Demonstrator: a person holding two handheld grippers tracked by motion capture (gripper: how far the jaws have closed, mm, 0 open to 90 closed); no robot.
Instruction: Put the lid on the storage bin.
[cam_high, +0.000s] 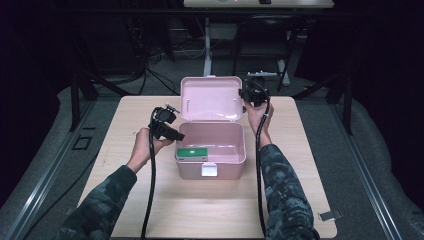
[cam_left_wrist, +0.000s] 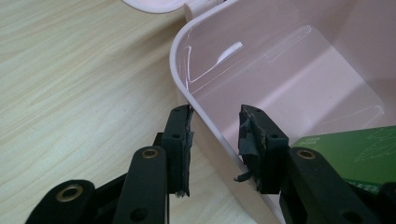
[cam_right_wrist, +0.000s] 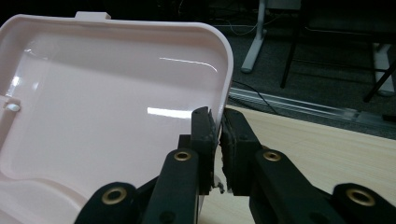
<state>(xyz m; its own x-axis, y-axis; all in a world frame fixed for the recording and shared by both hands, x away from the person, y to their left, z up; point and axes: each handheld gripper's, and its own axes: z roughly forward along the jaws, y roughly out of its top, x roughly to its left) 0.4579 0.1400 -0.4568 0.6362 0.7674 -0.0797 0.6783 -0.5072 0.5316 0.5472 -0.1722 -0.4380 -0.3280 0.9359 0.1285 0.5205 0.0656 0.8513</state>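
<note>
High view: pink box (cam_high: 210, 159) sits mid-table (cam_high: 300, 190), its lid (cam_high: 210, 97) swung up and open at the back. A green pack (cam_high: 191, 152) lies inside, front-left corner. Left gripper (cam_high: 176, 136) is at the box's left wall; right gripper (cam_high: 246, 95) is up at the lid's right edge. Cables trail down both forearms. A small metal clip (cam_high: 330, 215) lies near the table's front-right corner. Dark floor w/ table legs and cords beyond.

Left gripper view: jaws straddle the box's left wall (cam_left_wrist: 205, 116), one outside, one inside. A gap shows on the inner side, so not clamped. Green pack (cam_left_wrist: 355, 154) sits just beside the inner jaw.

Right gripper view: jaws pinched together on the lid's rim (cam_right_wrist: 227, 70). Lid interior to the left, table (cam_right_wrist: 327, 144) to the right.
</note>
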